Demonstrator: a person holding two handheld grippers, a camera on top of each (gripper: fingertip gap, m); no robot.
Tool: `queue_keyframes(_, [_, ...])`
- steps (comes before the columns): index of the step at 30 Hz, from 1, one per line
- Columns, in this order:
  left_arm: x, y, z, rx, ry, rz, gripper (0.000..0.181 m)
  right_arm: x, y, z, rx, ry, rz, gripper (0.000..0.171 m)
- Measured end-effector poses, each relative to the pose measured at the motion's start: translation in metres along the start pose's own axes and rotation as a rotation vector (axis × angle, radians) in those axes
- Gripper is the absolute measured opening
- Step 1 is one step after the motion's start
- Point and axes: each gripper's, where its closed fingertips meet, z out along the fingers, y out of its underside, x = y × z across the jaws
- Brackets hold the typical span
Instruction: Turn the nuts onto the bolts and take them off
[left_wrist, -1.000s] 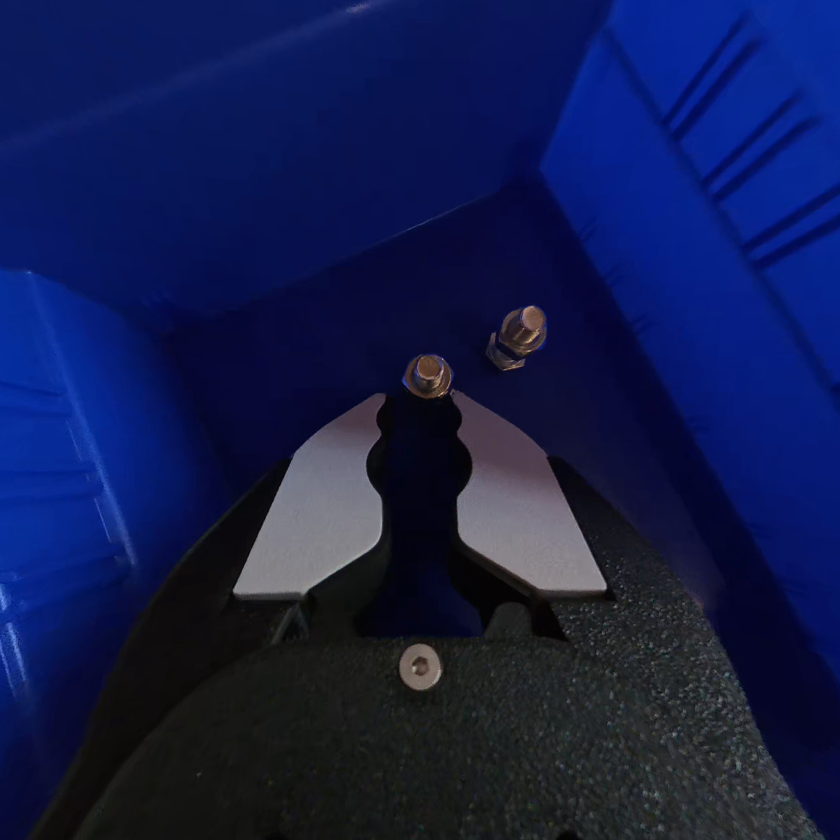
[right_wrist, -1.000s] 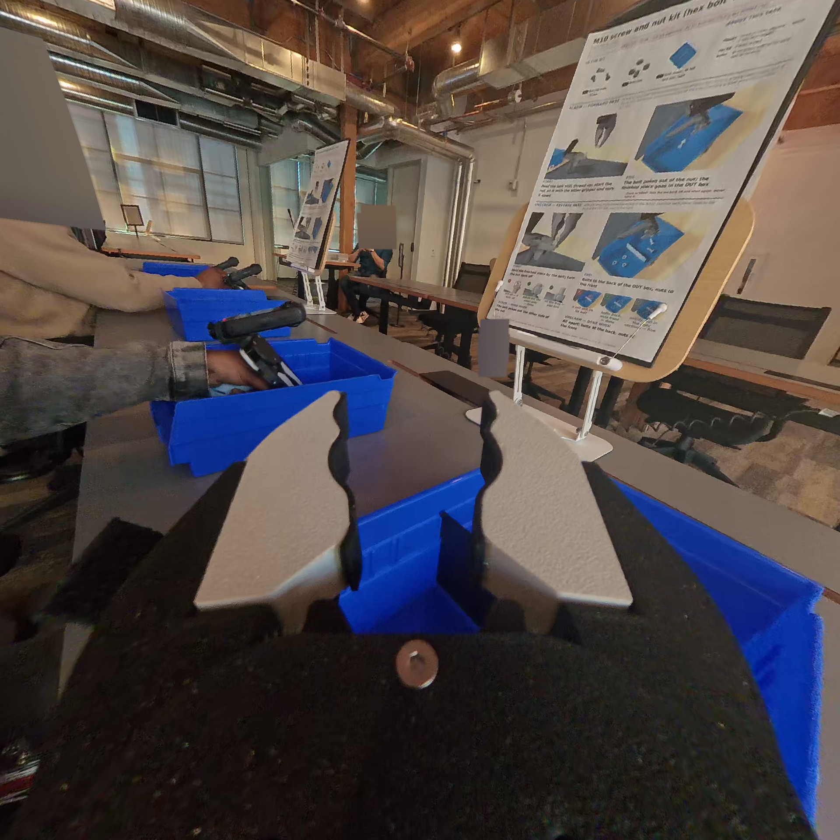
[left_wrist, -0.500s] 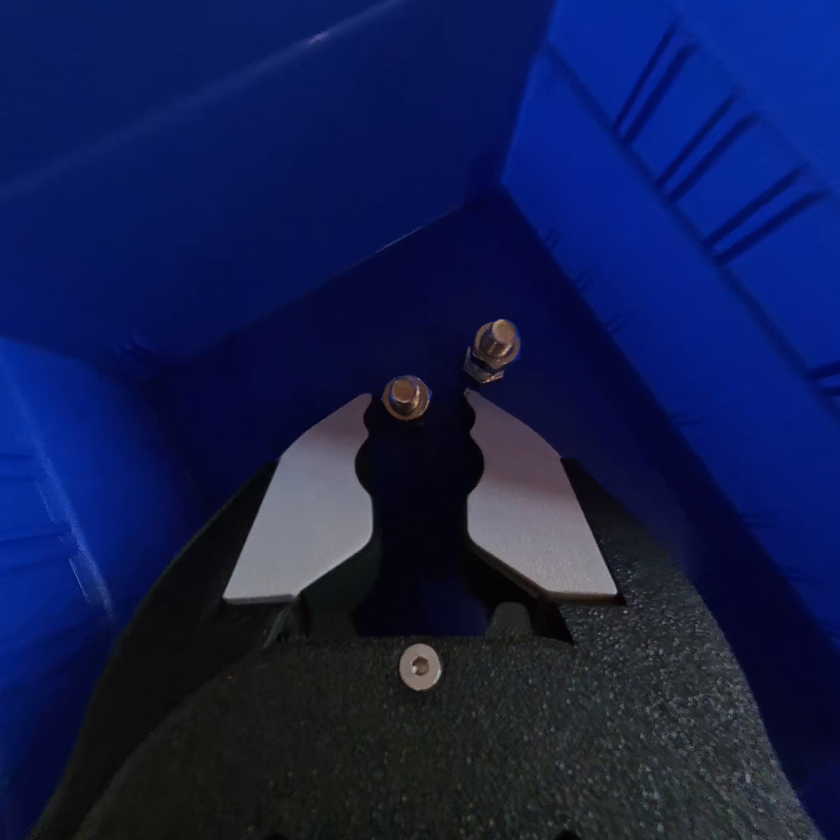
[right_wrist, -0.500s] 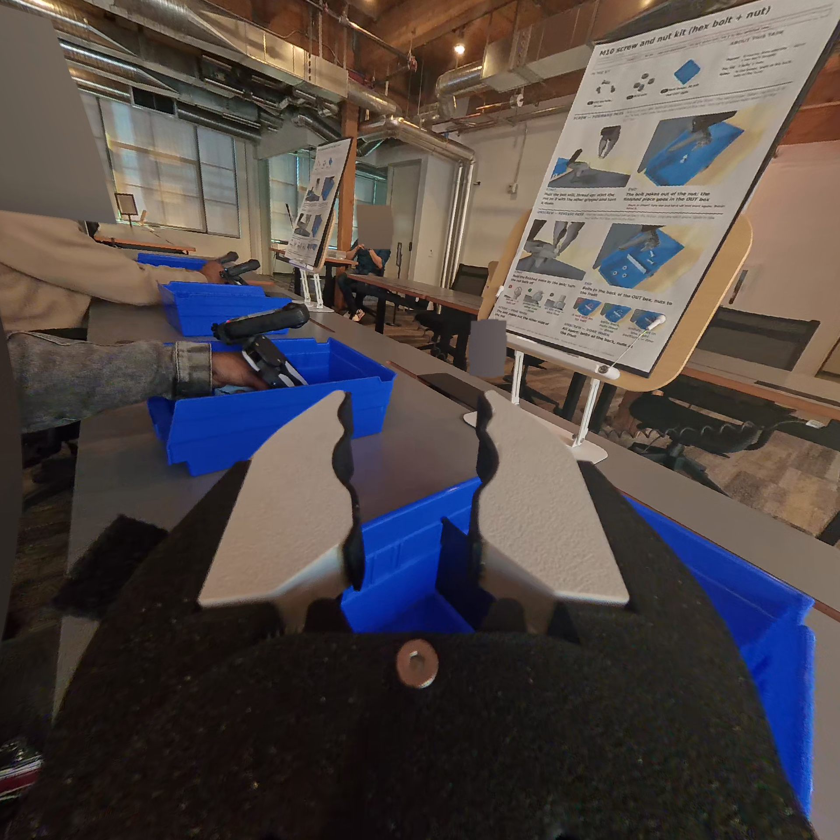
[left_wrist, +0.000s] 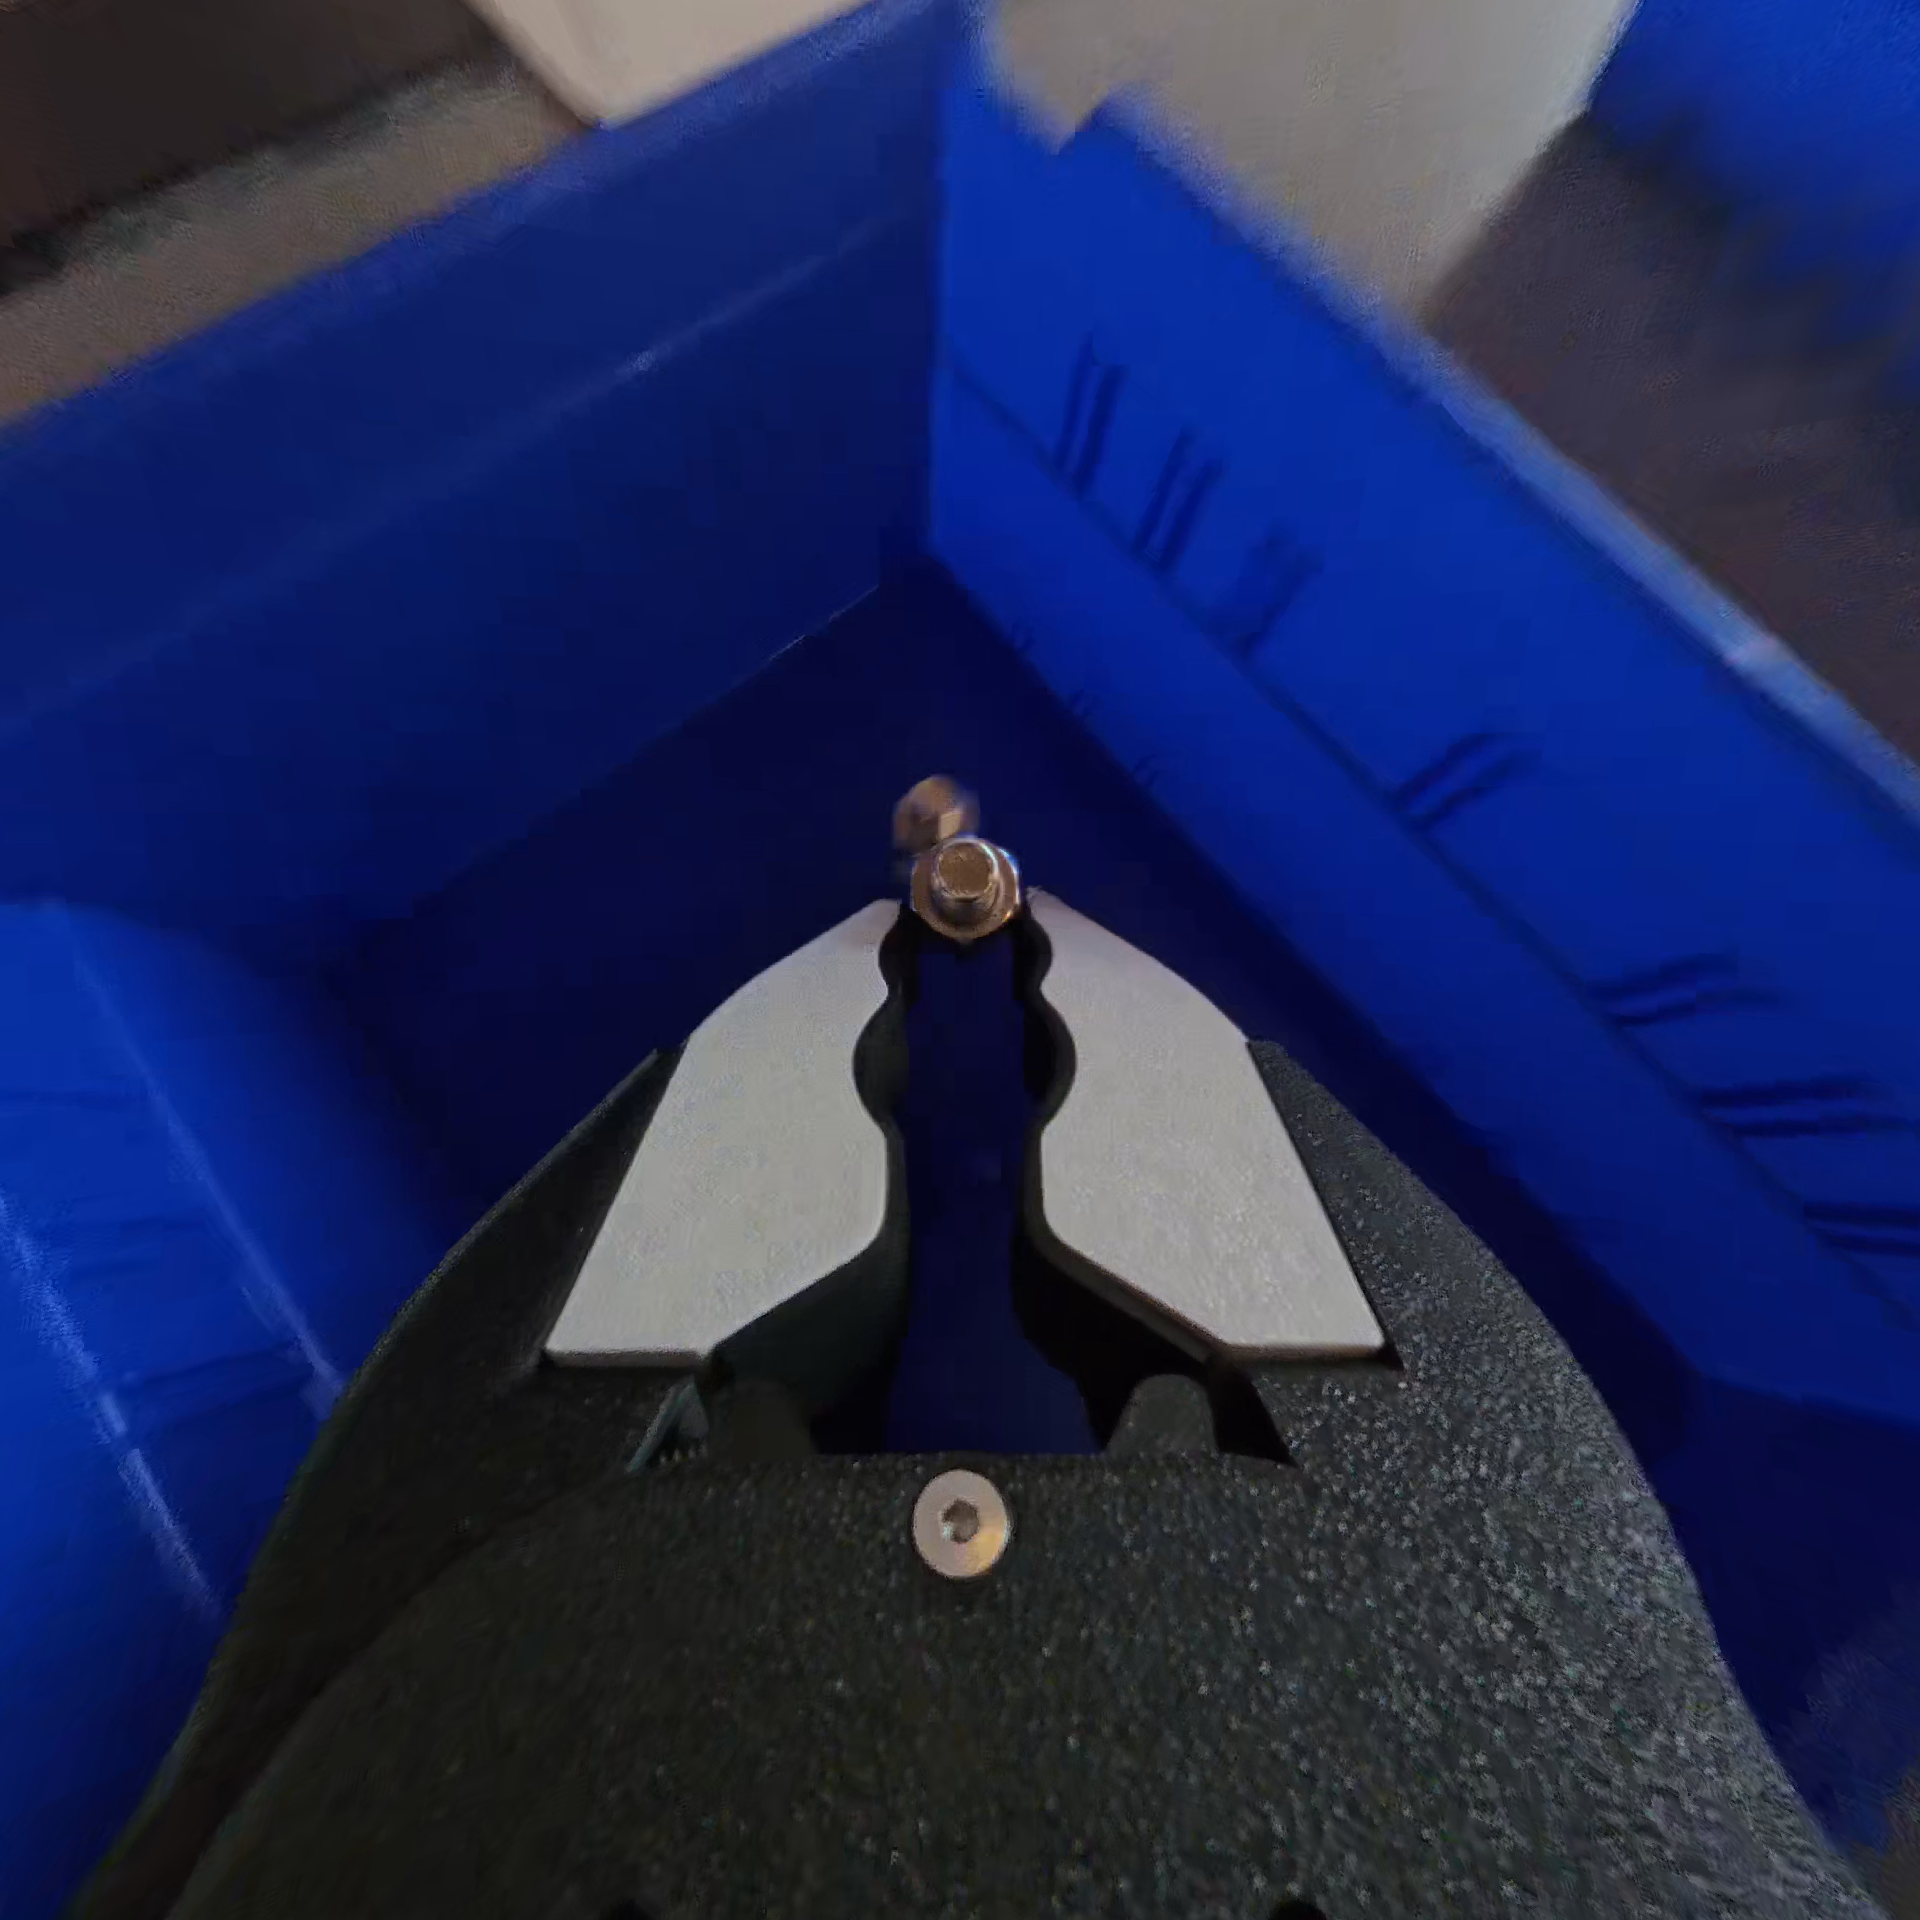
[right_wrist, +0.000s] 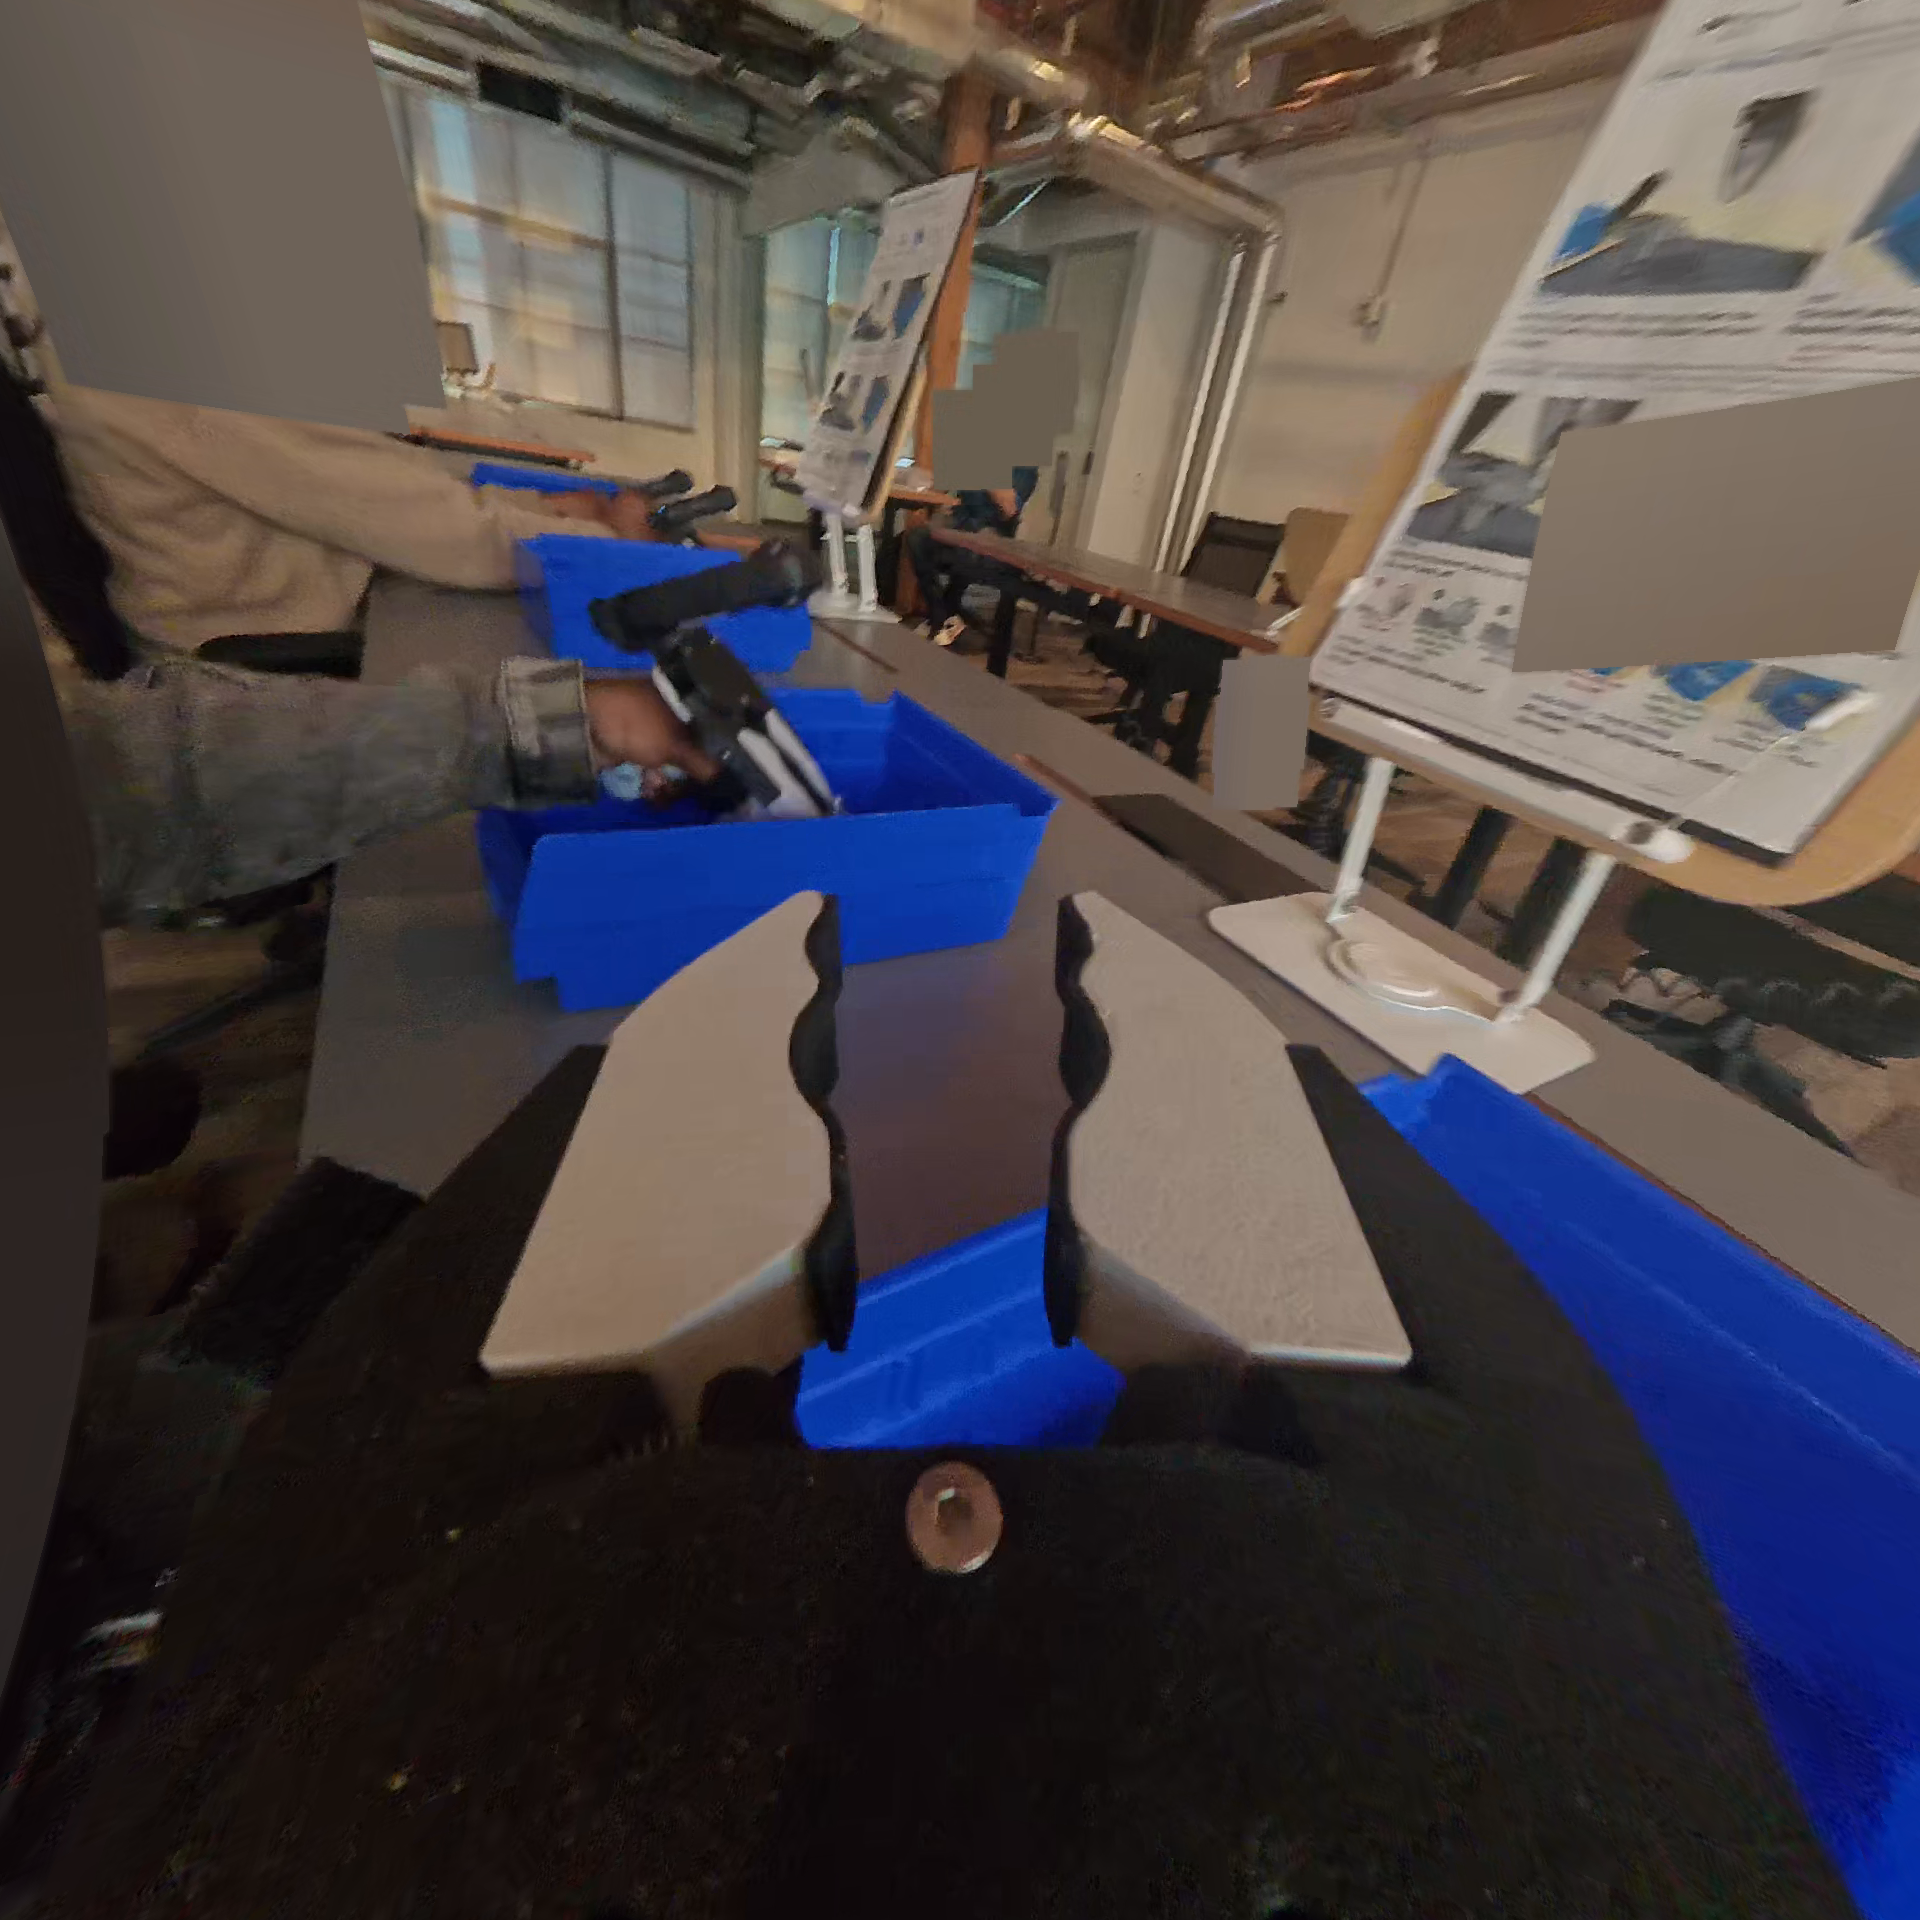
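In the left wrist view my left gripper (left_wrist: 966, 906) is down inside a blue bin (left_wrist: 520, 468). Its tips are closed on a steel bolt with a nut on it (left_wrist: 964, 890), which points towards the camera. A second bolt with a nut (left_wrist: 933, 805) lies on the bin floor just behind it, partly hidden. In the right wrist view my right gripper (right_wrist: 948, 904) is open and empty. It is held in the air above the near end of the blue bin (right_wrist: 1662, 1403), apart from everything.
On the grey table (right_wrist: 436, 997) another person's hand holds a gripper (right_wrist: 727, 717) inside a second blue bin (right_wrist: 769, 862). A picture board on a white stand (right_wrist: 1392, 977) is at the right. More bins and tables are farther back. The left gripper's tips are roughly 35 centimetres from the right gripper's.
My left gripper opened a little, then closed on the nearer bolt and drew back and up, so the bin rim now shows. My right gripper tilted down and its jaws narrowed slightly.
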Motion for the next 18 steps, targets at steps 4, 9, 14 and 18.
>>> queue_keyframes(4, [0.06,-0.035,-0.03,0.131,0.135,0.141,0.018,-0.04,0.007,0.044,-0.066,-0.139,-0.003,0.047])
queue_keyframes(9, [0.131,-0.061,-0.056,0.226,0.271,0.303,0.018,-0.078,-0.002,0.102,-0.087,-0.241,-0.037,0.039])
queue_keyframes(14, [0.168,-0.069,-0.064,0.234,0.329,0.405,0.018,-0.087,-0.005,0.148,-0.159,-0.261,-0.08,0.041])
queue_keyframes(18, [0.176,-0.069,-0.062,0.236,0.345,0.43,0.018,-0.09,-0.001,0.167,-0.202,-0.278,-0.123,0.035])
